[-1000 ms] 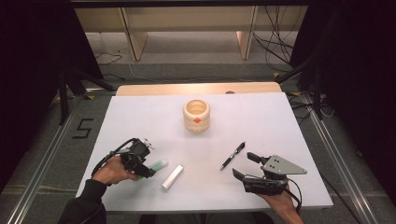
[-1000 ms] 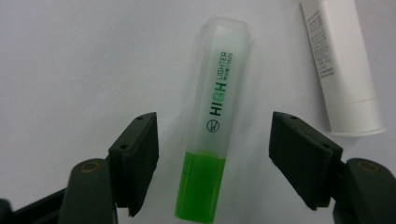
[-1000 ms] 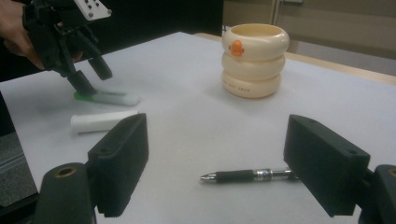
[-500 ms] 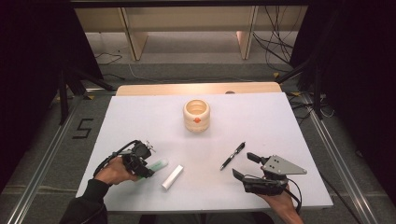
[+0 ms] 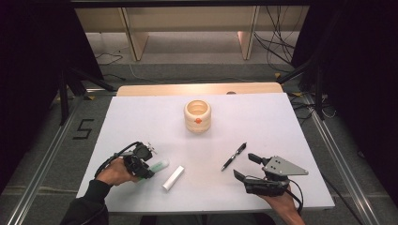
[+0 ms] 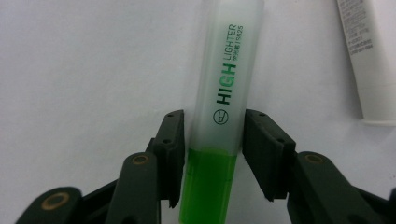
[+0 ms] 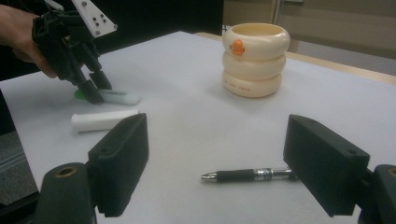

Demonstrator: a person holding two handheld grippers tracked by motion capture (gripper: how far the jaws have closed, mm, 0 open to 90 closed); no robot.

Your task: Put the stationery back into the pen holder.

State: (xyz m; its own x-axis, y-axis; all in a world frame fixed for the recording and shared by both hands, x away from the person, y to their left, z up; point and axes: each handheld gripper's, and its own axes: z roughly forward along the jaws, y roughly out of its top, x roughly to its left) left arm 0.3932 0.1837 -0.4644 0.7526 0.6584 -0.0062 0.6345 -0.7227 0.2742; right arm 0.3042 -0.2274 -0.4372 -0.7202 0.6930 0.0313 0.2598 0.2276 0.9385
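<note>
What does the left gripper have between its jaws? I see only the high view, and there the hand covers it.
Observer: A green highlighter; its barrel carries the printed word HIGHLIGHTER.
Operator: Is the left gripper already pressing it?
Observer: Its jaws have just been closing. The pads stand close on both sides of the barrel, but I cannot tell if they press.
Operator: And the right gripper?
Observer: Wide open; the pen lies crosswise ahead, untouched.

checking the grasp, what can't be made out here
- Left gripper view: its pads flank the green translucent plastic highlighter; contact unclear; tip cut off by the top edge.
- White plastic tube: label too small.
- High view: left hand covers the highlighter's green end.
</note>
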